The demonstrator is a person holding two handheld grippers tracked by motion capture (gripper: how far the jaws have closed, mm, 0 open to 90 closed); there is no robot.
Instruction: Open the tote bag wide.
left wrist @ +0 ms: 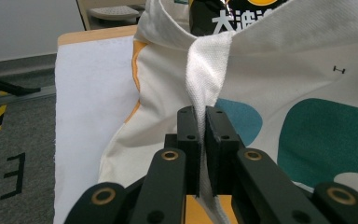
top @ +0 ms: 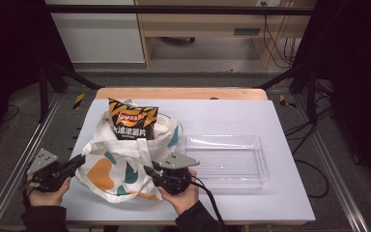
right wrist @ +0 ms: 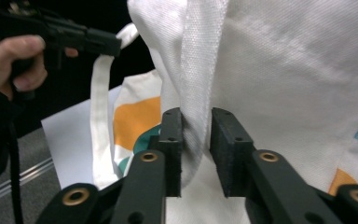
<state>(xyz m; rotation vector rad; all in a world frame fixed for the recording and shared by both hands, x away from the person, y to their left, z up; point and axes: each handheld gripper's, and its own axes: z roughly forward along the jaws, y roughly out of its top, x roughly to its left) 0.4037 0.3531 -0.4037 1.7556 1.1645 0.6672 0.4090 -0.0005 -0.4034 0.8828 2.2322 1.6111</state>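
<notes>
White canvas makes up the tote bag (top: 121, 162), printed with orange and teal blobs, which lies on the desk (top: 251, 203) at the person's edge, between the two hands. The left tongs (top: 79, 161) sit at the bag's left side, and in the left gripper view (left wrist: 200, 116) they are clamped tight on a woven white handle strap (left wrist: 205, 74), which runs up from between the pads to the bag's rim. The right tongs (top: 147, 170) point into the bag's near right side; in the right gripper view (right wrist: 196, 119) they stand a little apart around the other strap (right wrist: 198, 70), with the left pad against the webbing and a gap at the right pad, so the strap is between them and not pinched. That view also shows the left tongs (right wrist: 114, 46) farther off, holding their strap (right wrist: 98, 116).

Beyond the tongs, a black and yellow crisp packet (top: 133, 121) sticks out of the bag's open mouth at its far end. To the right of the bag, close by, a clear plastic tray (top: 258, 166) rests on the desk.
</notes>
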